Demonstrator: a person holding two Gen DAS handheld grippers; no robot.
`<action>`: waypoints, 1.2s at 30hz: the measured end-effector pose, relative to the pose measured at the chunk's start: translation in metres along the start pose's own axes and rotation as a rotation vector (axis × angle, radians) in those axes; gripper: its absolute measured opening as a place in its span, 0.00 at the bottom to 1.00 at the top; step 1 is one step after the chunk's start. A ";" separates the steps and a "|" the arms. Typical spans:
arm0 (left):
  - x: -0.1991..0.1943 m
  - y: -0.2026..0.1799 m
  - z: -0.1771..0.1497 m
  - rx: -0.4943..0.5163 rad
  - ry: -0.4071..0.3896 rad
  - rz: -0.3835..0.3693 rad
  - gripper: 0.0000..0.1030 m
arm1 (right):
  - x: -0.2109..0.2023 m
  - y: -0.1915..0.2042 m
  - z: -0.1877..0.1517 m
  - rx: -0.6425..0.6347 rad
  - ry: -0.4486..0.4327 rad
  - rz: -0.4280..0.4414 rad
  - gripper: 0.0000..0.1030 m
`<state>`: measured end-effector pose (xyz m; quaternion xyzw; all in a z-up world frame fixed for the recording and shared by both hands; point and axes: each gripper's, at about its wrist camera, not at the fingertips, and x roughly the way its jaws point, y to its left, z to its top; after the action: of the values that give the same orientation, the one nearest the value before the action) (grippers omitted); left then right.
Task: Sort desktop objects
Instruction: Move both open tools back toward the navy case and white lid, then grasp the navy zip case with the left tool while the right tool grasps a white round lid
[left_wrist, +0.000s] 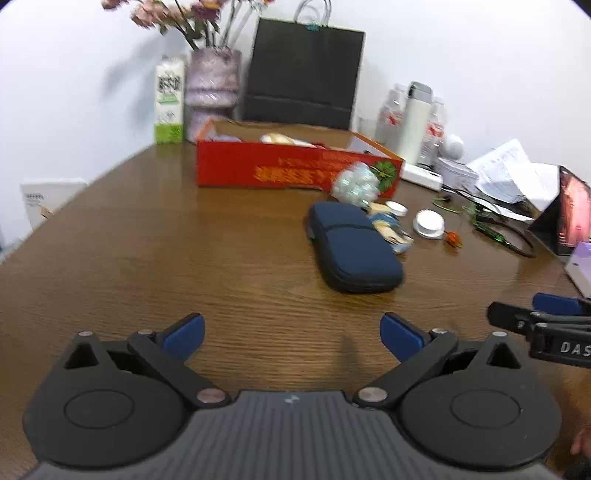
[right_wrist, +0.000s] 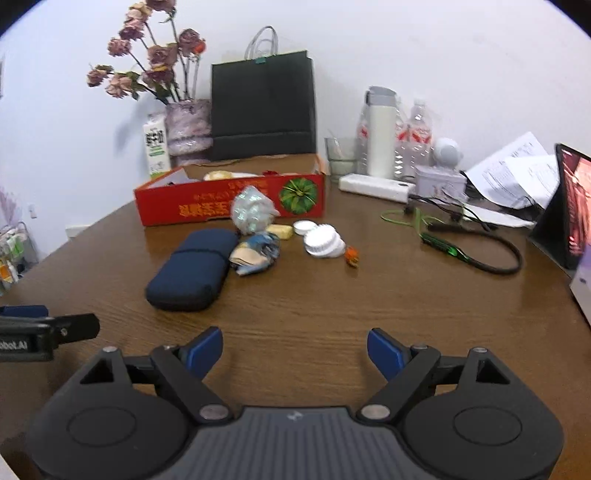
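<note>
Desktop clutter sits in a loose bunch on the brown wood-grain tabletop (right_wrist: 332, 302), just in front of the open red cardboard box (right_wrist: 207, 206) with gold lettering.

Going left to right in the right wrist view: a dark navy zippered fabric case (right_wrist: 192, 269) lies flat, long side running toward the box. Touching its right end is a crumpled blue-and-tan wrapper (right_wrist: 255, 253). Behind that, against the box front, is a crinkly silvery-teal foil ball (right_wrist: 251, 212), with a small pale yellow block (right_wrist: 280, 230) just beside it. Then two round white plastic lids (right_wrist: 321, 240), the smaller one farther back, and a tiny orange bit (right_wrist: 351, 255) next to the bigger one. Well off to the right is a black neckband headset with a green section (right_wrist: 472, 254).

Back row is a green-and-white carton (right_wrist: 157, 147), a vase of dried pink roses (right_wrist: 186, 127), a black paper bag (right_wrist: 264, 107) and a white flask (right_wrist: 380, 136) among clear bottles.

Left tongs (left_wrist: 291, 332): blue pads wide apart, nothing between them, over bare wood short of the case. Right tongs (right_wrist: 295, 349): same deal, spread wide and empty, hanging above the tabletop short of the pile. Each one pokes into the edge of the other's view, so they're side by side.
</note>
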<state>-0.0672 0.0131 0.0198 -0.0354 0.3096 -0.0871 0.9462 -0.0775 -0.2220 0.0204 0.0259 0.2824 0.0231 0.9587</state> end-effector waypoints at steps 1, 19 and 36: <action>0.003 -0.004 0.001 0.007 0.011 -0.007 1.00 | -0.001 -0.002 0.000 0.004 -0.001 -0.001 0.83; 0.131 -0.049 0.068 0.073 0.081 -0.046 0.75 | 0.140 -0.022 0.100 -0.140 0.106 -0.006 0.51; 0.035 -0.016 0.030 0.147 0.100 -0.113 0.64 | 0.059 -0.046 0.066 0.189 0.101 0.373 0.38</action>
<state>-0.0238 -0.0087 0.0260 0.0213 0.3467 -0.1645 0.9232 0.0093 -0.2673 0.0406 0.1662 0.3214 0.1747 0.9157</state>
